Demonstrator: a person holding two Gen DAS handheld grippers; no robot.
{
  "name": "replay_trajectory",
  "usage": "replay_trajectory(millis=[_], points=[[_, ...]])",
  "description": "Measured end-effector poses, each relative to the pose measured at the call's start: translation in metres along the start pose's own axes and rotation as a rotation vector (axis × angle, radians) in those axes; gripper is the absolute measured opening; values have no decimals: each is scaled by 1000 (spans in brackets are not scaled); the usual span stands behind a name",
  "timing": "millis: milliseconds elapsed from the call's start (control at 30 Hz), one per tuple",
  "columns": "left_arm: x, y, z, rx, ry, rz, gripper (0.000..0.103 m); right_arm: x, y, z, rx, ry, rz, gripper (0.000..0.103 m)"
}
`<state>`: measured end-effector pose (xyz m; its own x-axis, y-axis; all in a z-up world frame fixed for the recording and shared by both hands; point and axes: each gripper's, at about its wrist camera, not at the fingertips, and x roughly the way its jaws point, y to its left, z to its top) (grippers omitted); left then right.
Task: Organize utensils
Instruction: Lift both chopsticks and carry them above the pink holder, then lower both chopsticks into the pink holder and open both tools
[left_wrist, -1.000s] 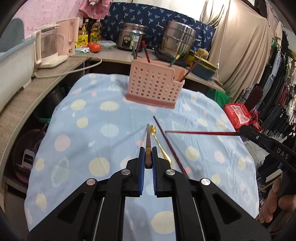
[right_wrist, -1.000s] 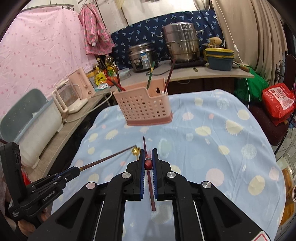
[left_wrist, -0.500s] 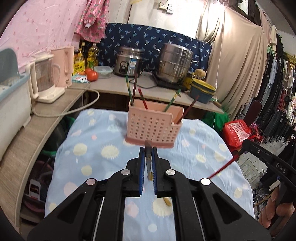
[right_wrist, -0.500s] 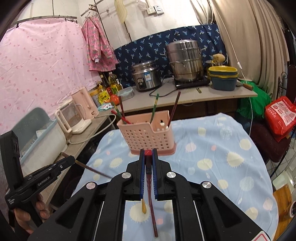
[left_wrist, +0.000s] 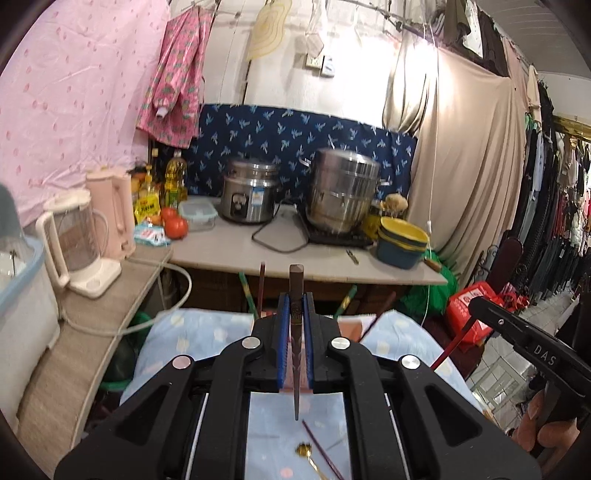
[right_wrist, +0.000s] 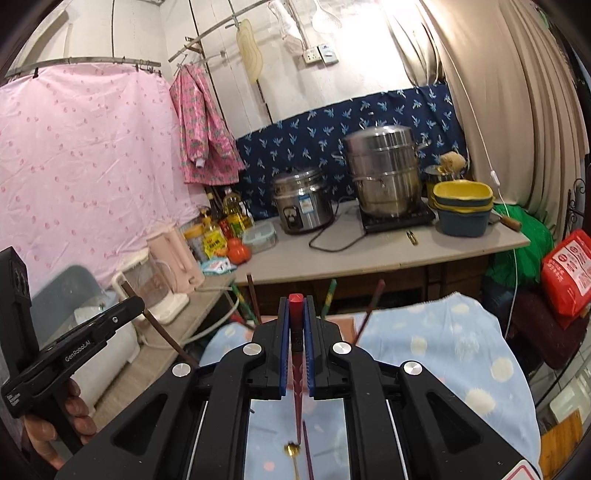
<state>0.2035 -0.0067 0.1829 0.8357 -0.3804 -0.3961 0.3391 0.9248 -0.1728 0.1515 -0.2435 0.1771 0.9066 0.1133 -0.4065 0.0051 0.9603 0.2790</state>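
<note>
With the left gripper clamping a brown chopstick and the right gripper a red chopstick dangling below the fingers, either may pivot and miss the pink basket.

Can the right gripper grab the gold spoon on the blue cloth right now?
Probably not. The right gripper is already shut on a red chopstick, so its jaws are full. The gold spoon lies on the cloth below it, uncovered, beside another chopstick.

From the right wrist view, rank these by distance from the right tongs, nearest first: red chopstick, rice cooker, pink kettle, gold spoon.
1. Red chopstick, clamped in the right tongs.
2. Gold spoon, below on the tablecloth.
3. Pink kettle, left on the counter.
4. Rice cooker, at the back counter.
</note>
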Motion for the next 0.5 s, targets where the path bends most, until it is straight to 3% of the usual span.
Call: replay_trajectory(millis=[300, 500], points=[[32, 1, 64, 11, -110, 8, 7, 48, 14, 56, 2, -75, 5, 7], [61, 2, 81, 22, -140, 35, 7, 84, 14, 73, 23, -108, 2, 7]])
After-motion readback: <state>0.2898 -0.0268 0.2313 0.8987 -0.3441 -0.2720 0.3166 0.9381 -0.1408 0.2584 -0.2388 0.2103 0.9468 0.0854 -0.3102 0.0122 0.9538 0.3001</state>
